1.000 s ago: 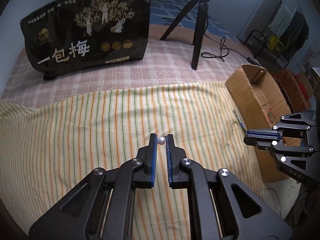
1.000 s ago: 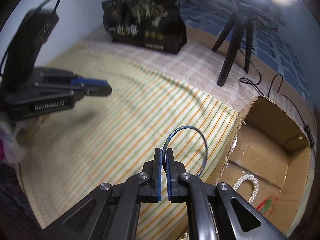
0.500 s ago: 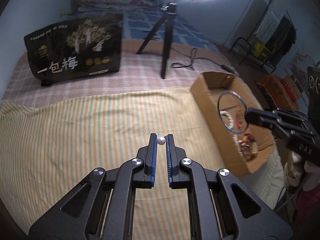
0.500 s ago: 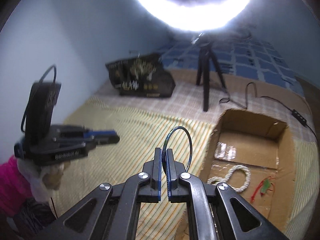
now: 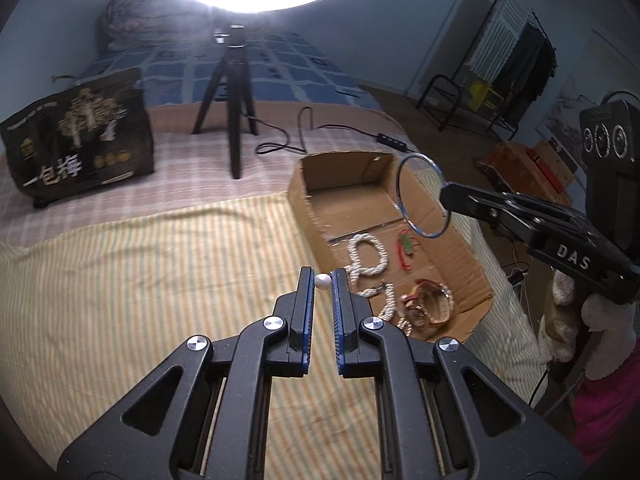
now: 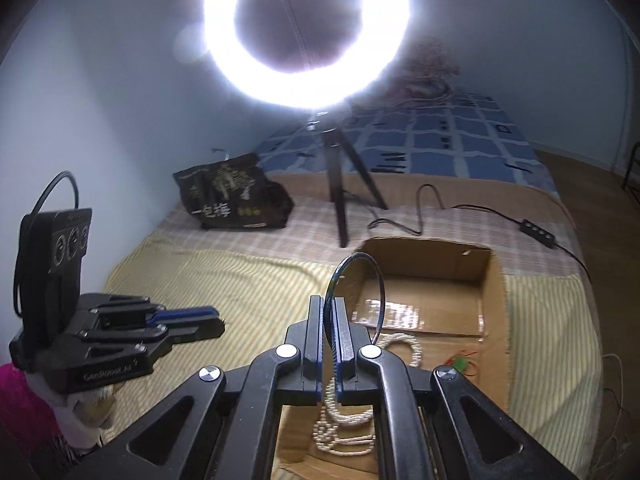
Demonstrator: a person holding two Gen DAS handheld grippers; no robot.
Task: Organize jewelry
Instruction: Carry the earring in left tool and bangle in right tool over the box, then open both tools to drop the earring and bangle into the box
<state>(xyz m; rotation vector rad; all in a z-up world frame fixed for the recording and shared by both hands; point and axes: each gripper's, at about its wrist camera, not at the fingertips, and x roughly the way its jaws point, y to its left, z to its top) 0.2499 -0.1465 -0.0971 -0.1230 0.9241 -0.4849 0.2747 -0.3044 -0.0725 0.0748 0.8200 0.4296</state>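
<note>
My left gripper [image 5: 322, 277] is shut on a small white pearl bead [image 5: 322, 281], held over the striped cloth just left of the cardboard box [image 5: 298, 196]. My right gripper [image 6: 329, 305] is shut on a thin blue bangle [image 6: 380, 280], which stands upright above the box [image 6: 494, 304]; the same bangle [image 5: 400, 200] shows in the left wrist view with the right gripper [image 5: 444, 192] at the right. In the box lie a white pearl necklace [image 5: 366, 256], a gold watch [image 5: 432, 304] and a small red and green piece [image 5: 406, 246]. The left gripper [image 6: 218, 322] shows at the left of the right wrist view.
A black printed bag [image 5: 76, 148] stands at the back left of the bed. A ring light on a black tripod [image 5: 234, 92] stands behind the box, its cable [image 5: 340, 130] running right. A striped cloth [image 5: 140, 280] covers the near bed. A clothes rack [image 5: 508, 64] stands far right.
Both grippers have risen and swung right toward the box, keeping hold of the pearl bead and the bangle. The box's inside and the ring light have come into view.
</note>
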